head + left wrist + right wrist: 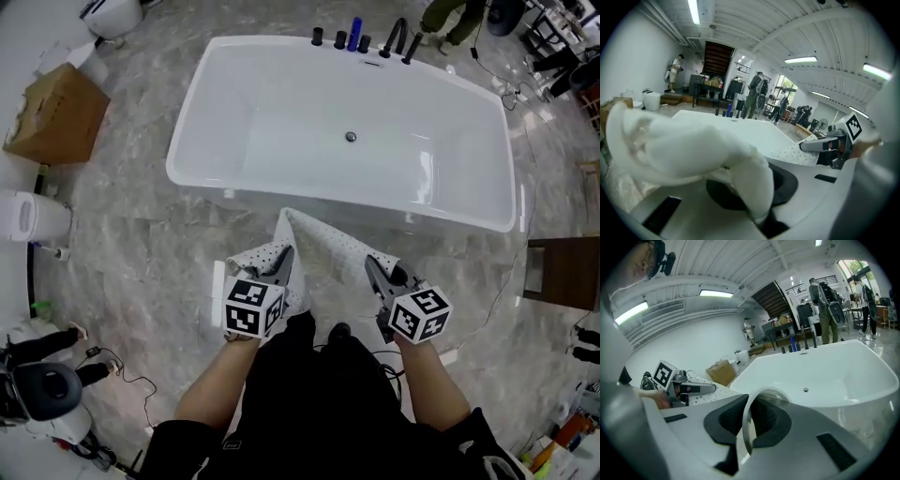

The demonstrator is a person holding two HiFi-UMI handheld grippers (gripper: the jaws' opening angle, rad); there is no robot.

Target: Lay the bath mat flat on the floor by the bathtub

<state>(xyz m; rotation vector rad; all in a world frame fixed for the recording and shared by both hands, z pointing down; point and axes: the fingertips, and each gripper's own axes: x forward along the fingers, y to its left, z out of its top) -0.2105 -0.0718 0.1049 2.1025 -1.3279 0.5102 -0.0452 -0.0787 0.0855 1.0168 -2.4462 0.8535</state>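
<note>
Over the floor, just before the near wall of the tub, the mat hung between my two grippers, not yet flat.

Left gripper: jaws were clamped on a thick, bunched fold of the mat. In its own view the fabric bulged over the pads.

Right gripper: jaws were closed on a thin edge of the mat, which curled up in a loop between the pads.

Both grippers pointed away from me toward the tub, angled downward, side by side and apart.

The mat was white, dotted with small holes, and rose to a peak near the tub's wall. I couldn't tell whether it touched the wall.

Taps stood on the tub's far rim. A cardboard box sat at the floor's far left, well apart from the tub.
</note>
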